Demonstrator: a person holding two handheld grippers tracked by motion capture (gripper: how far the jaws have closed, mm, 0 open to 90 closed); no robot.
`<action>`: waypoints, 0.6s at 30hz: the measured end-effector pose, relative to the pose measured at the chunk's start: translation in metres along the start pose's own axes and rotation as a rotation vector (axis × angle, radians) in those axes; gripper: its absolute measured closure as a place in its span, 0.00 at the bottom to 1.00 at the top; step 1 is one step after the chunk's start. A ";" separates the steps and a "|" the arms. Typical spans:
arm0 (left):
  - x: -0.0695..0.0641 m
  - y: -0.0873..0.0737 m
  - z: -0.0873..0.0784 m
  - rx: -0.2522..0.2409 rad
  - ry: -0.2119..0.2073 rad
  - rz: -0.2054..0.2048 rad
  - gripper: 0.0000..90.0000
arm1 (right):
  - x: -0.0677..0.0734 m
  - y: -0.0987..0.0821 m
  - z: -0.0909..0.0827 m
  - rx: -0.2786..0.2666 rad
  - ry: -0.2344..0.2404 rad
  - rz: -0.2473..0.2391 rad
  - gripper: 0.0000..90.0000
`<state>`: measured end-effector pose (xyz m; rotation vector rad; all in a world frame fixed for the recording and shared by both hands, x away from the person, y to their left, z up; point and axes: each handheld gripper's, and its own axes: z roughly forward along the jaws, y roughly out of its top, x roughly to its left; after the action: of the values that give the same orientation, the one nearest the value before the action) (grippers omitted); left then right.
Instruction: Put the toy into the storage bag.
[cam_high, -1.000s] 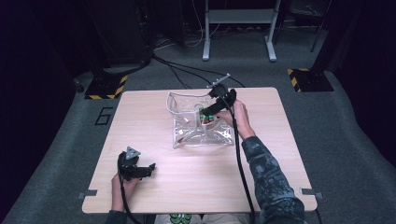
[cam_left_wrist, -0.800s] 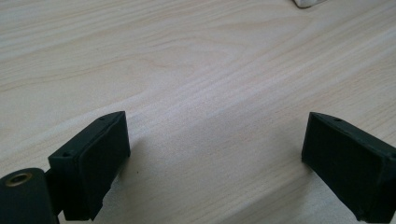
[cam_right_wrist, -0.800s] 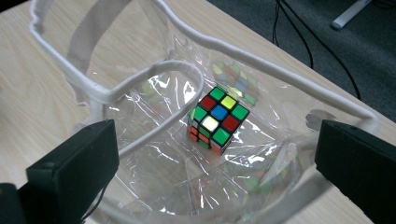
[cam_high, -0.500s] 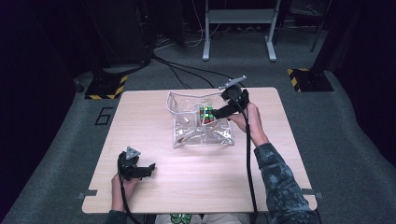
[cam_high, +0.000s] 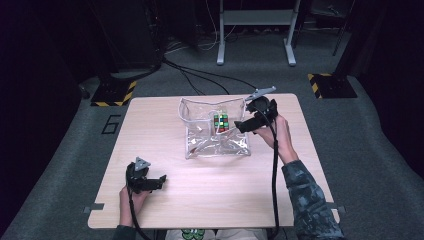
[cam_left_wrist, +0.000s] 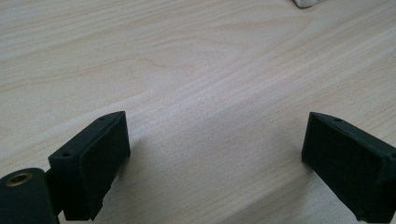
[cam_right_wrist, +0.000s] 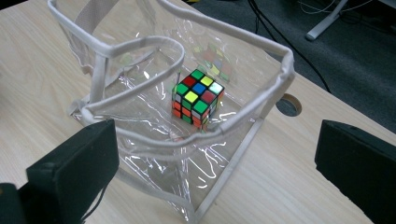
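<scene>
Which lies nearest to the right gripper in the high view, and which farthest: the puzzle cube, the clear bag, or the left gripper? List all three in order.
Measured from the right gripper:
1. Clear bag, its rim just beside the jaws at the table's middle.
2. Puzzle cube, inside the bag, slightly farther in.
3. Left gripper, resting near the table's front left.

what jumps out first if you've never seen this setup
The bright multicoloured cube draws the eye first: it sits inside a clear bag with white trim, at the far middle of the wooden table. Next is the right gripper, open and held at the bag's right side. The left gripper rests open at the table's near left, with nothing between its jaws.
</scene>
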<state>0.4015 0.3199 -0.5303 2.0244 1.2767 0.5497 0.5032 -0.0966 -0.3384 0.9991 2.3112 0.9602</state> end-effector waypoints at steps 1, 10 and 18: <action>0.000 0.000 0.000 0.000 0.000 0.000 0.08 | 0.000 -0.005 -0.003 -0.001 -0.005 0.011 0.00; 0.000 0.000 0.000 0.000 0.001 0.000 0.08 | -0.001 -0.032 -0.012 -0.003 -0.020 0.030 0.00; 0.000 0.000 0.000 0.000 0.000 0.000 0.08 | -0.004 -0.059 -0.018 0.004 -0.051 0.050 0.00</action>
<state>0.4015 0.3198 -0.5304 2.0243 1.2763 0.5504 0.4686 -0.1364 -0.3699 1.0758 2.2569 0.9386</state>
